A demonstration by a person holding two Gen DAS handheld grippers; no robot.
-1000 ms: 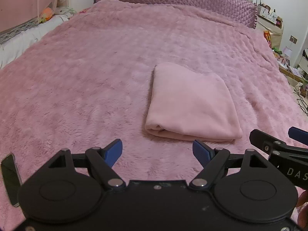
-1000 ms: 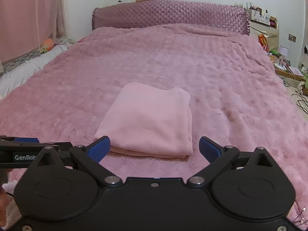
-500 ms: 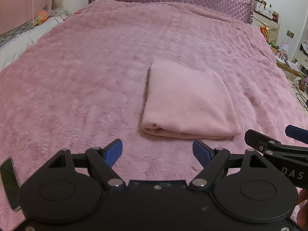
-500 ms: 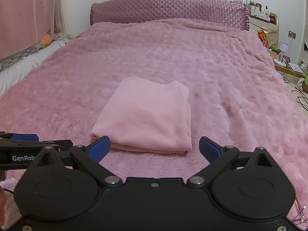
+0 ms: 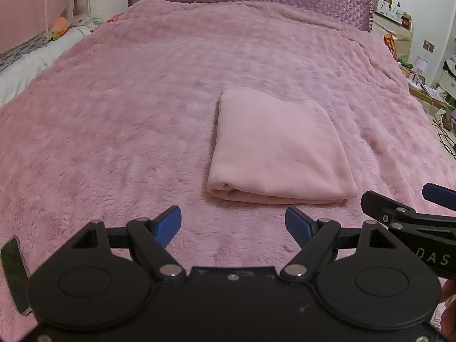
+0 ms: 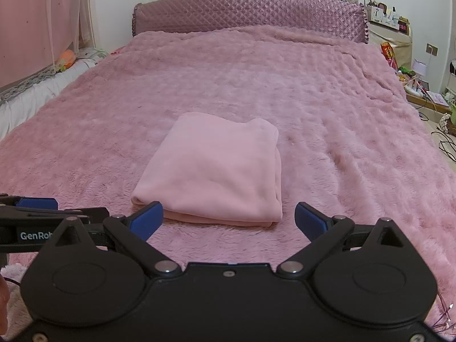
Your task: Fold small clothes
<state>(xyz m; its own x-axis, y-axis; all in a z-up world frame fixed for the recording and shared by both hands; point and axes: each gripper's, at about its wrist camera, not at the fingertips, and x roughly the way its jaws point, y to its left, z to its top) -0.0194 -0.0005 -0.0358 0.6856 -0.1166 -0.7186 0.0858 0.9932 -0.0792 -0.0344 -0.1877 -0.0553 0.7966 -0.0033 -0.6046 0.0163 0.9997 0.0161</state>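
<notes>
Right gripper (image 5: 436,199) side, seen from the left wrist view: white letters "DAS", cut off by the picture's edge;
Left gripper (image 6: 37,203) side, seen from the right wrist view: white letters "GenRob", the rest hidden behind the right gripper's own body;
Red packet (image 6: 388,52) beside the headboard: yellow print, too small to read;
Elsewhere: no legible text

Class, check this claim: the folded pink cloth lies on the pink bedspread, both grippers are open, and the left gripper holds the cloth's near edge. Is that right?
Not quite. The left gripper holds nothing: in the left wrist view its jaws stand open over bare bedspread, short of the cloth. The rest holds: the cloth lies folded on the bedspread and the right gripper is open too.
</notes>
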